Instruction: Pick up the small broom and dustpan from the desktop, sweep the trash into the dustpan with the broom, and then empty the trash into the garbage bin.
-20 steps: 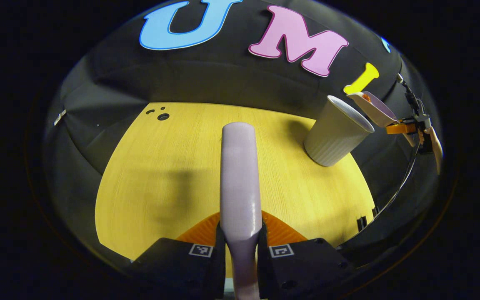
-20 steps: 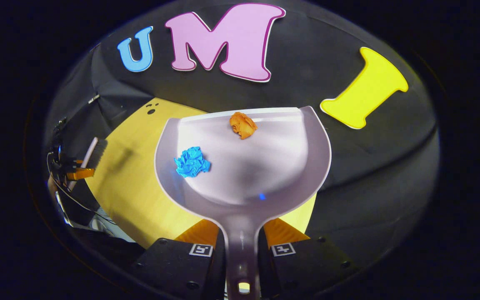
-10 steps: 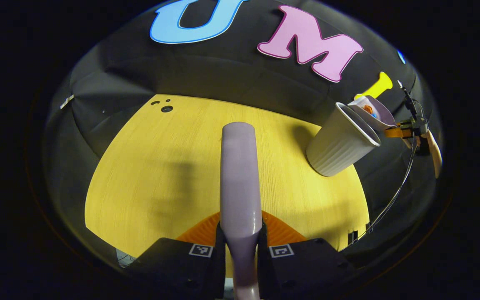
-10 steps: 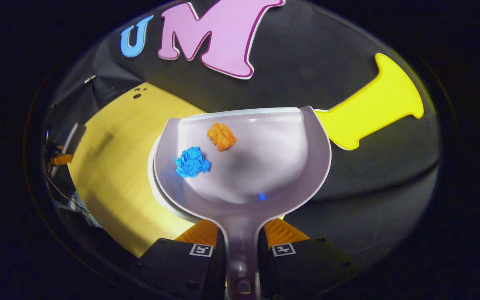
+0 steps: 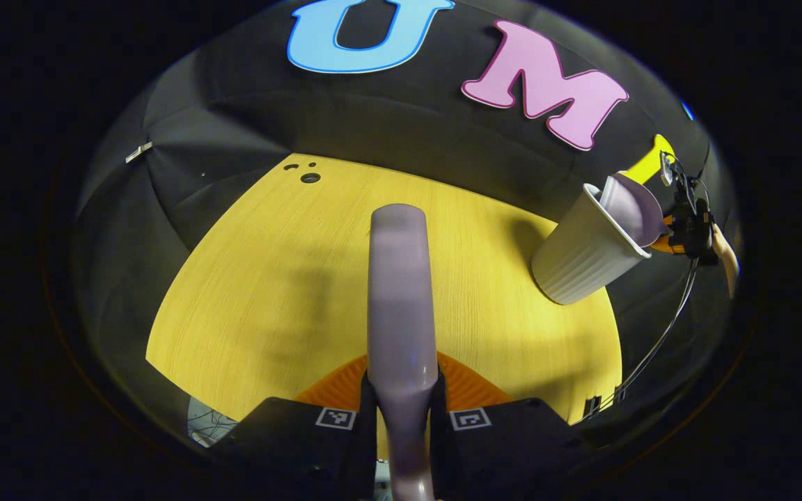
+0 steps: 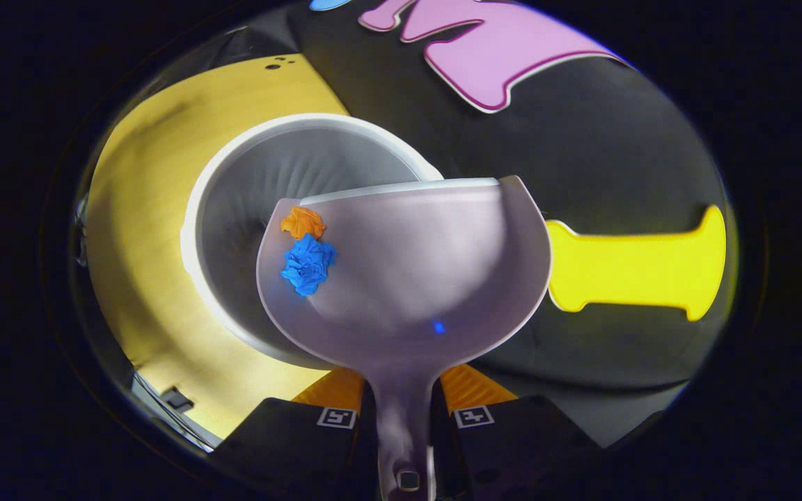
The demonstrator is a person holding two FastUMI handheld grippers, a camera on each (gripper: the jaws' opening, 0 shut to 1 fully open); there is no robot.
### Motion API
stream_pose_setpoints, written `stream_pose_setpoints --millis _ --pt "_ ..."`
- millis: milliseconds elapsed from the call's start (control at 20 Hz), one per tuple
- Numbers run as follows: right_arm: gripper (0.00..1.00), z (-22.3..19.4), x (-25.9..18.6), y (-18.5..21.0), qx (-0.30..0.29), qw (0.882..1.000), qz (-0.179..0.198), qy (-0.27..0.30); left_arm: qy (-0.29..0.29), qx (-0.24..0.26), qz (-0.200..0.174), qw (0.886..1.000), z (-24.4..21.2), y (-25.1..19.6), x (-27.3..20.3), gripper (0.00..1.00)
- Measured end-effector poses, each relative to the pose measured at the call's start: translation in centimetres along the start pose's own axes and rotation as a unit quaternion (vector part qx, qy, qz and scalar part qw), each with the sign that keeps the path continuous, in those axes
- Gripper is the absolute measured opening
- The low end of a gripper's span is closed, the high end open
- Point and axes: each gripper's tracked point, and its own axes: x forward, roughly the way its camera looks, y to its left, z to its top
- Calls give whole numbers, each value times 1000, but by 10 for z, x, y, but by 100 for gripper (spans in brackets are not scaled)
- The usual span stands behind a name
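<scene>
We have the dustpan (image 6: 408, 271) tipped over the garbage bin (image 6: 248, 174), its handle clenched between the jaws of our right gripper (image 6: 404, 417). In the right gripper view the pan's front lip hangs over the bin's open mouth, with the bin at about ten o'clock from the pan's middle. The orange paper ball (image 6: 303, 222) and the blue paper ball (image 6: 308, 263) sit touching each other against the pan's left wall at about nine o'clock, close to the lip but still inside the pan.

Our left gripper (image 5: 402, 417) grasps the broom (image 5: 399, 292) by its handle, jaws closed on both sides, and holds it above the surface (image 5: 269, 278). In the left gripper view the bin (image 5: 585, 247) stands at about two o'clock near the surface's far edge, with the dustpan (image 5: 631, 209) angled into its rim.

We judge that we are in the emptying step, with the trash not yet out. The crumpled balls look very light and soft, so they should slide or roll easily on the smooth, stiff plastic, and a steeper tilt toward the left corner should drop them in. They may also bounce off the rim. The pan seems light and rigid; the narrow handle is the right place to hold it, though it could twist in the jaws if we tilt sharply.
</scene>
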Motion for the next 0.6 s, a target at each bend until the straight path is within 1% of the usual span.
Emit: stream_pose_setpoints --millis 150,200,250,300,350,450,600 --pt "36 4 7 -8 -77 996 -31 11 -6 -11 14 1000 1 11 -4 33" --pt "40 5 9 -10 -102 994 -37 16 -8 -15 20 1000 1 15 -6 34" --pt "31 7 11 -12 -125 991 -45 19 -10 -21 26 999 1 20 -7 34" --pt "39 7 13 -15 -146 988 -54 17 -11 -28 30 999 1 24 -8 35" --pt "36 3 13 -21 -166 984 -63 15 -11 -35 32 999 1 27 -8 34" --pt "36 -3 14 -31 -195 977 -78 21 -10 -45 32 998 -3 29 -10 34" --pt "36 -2 12 -33 -217 972 -82 25 -9 -45 36 998 -8 30 -10 33"
